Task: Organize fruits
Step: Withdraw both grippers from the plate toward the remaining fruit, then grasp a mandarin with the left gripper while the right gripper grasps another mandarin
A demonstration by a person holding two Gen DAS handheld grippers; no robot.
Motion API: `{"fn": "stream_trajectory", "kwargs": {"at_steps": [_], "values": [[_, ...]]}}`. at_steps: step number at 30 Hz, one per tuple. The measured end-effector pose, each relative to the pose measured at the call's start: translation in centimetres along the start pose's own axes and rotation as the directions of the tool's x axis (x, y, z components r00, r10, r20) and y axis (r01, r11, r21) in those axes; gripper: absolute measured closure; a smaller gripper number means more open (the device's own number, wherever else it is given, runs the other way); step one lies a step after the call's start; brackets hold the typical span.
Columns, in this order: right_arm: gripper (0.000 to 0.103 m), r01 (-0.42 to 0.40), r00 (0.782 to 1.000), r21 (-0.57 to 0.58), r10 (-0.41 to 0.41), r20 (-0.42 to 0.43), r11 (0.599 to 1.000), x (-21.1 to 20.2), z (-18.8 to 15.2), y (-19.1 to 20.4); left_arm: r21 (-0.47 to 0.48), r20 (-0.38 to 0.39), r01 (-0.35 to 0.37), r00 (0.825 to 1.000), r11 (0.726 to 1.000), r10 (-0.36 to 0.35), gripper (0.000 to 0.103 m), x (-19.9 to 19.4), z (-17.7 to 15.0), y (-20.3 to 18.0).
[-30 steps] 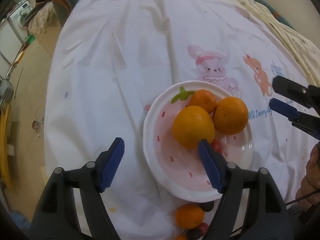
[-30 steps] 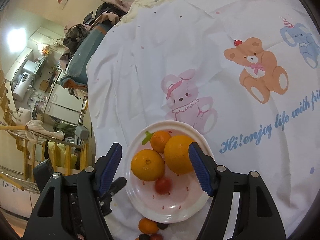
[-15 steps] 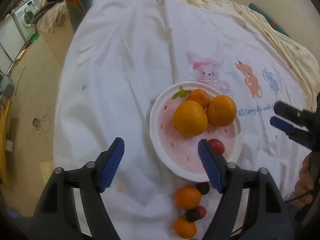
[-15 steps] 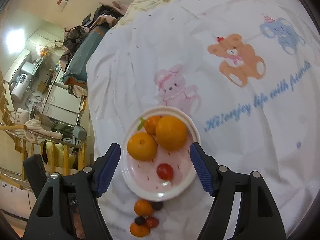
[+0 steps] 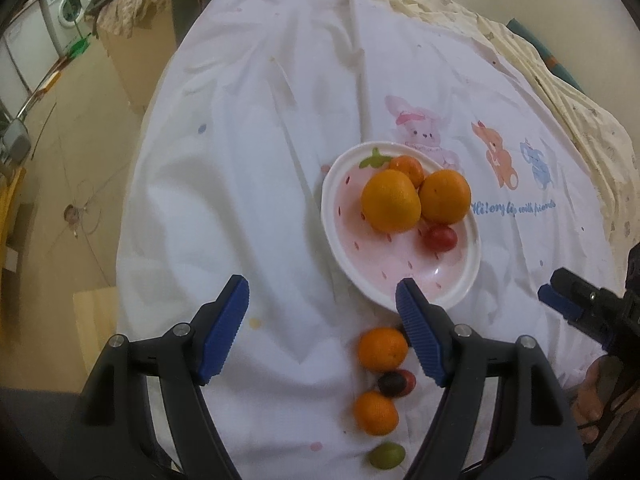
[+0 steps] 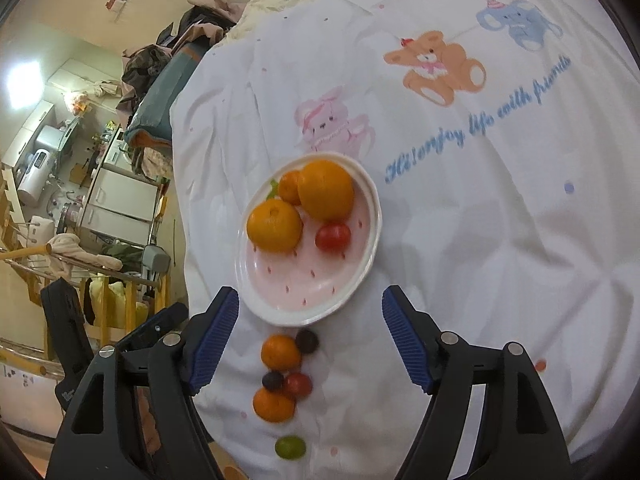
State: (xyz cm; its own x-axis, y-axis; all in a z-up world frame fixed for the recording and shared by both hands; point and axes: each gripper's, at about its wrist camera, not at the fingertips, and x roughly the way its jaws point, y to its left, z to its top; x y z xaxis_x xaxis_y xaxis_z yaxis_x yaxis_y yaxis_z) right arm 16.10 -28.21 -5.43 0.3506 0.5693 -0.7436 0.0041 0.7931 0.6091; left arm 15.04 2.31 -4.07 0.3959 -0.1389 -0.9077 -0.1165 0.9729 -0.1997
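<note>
The plate (image 6: 362,276), white with a pink strawberry-print centre, sits on the white cartoon-print sheet (image 6: 500,240) spread over the bed. It already carries four fruits: a large orange (image 6: 326,190) toward the plate's twelve o'clock, a second orange (image 6: 274,227) at about nine o'clock and touching the first, a small tangerine (image 6: 289,187) tucked behind the two of them near the rim, and a red cherry tomato (image 6: 333,237) near the middle, just below the big orange.

By my reckoning the job is somewhat under halfway. Still lying loose on the sheet, strung out from the plate's six o'clock edge toward the person, are a dark grape (image 6: 307,341), a small tangerine beside it (image 6: 281,353), another dark grape (image 6: 273,381) touching a red tomato (image 6: 298,385), one more tangerine (image 6: 274,404), and last a green grape (image 6: 290,447) on its own, nearest the bed's edge. Six pieces left, all small and round, so likely to roll on the soft cloth.

The right gripper (image 6: 310,334) hangs above this loose row with its blue pads spread and nothing between them; its jaws have just been opening wider. The left gripper (image 5: 322,330) is likewise spread and empty, hovering near the first loose tangerine. From the left view the right gripper shows at three o'clock, off to the plate's side.
</note>
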Motion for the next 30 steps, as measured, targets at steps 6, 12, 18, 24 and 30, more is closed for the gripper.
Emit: {"fn": "stream_trajectory", "kwargs": {"at_steps": [6, 12, 18, 24, 30], "values": [[0.026, 0.013, 1.000, 0.018, -0.013, -0.014, 1.000, -0.2, -2.3, -0.2, 0.005, -0.010, 0.006, 1.000, 1.000, -0.006, 0.030, 0.0, -1.5, -0.2], [0.026, 0.044, 0.999, 0.066, -0.043, -0.008, 0.997, -0.2, -3.5, -0.8, 0.029, -0.045, 0.004, 0.999, 1.000, -0.002, 0.030, 1.3, -2.6, -0.9], [0.025, 0.064, 0.998, 0.108, -0.063, -0.011, 0.992, 0.2, -3.3, -1.7, 0.086, -0.114, 0.009, 0.993, 0.996, 0.000, 0.030, 3.6, -3.2, -2.8], [0.025, 0.063, 0.998, 0.139, -0.061, -0.022, 0.988, 0.2, -3.2, -2.3, 0.143, -0.231, 0.014, 0.973, 0.990, 0.020, 0.031, 6.8, -4.3, -4.9], [0.025, 0.047, 0.999, 0.156, -0.045, -0.018, 0.987, 0.0, -2.8, -2.7, 0.179, -0.254, 0.002, 0.966, 0.984, 0.044, 0.031, 8.2, -4.6, -6.4]]}}
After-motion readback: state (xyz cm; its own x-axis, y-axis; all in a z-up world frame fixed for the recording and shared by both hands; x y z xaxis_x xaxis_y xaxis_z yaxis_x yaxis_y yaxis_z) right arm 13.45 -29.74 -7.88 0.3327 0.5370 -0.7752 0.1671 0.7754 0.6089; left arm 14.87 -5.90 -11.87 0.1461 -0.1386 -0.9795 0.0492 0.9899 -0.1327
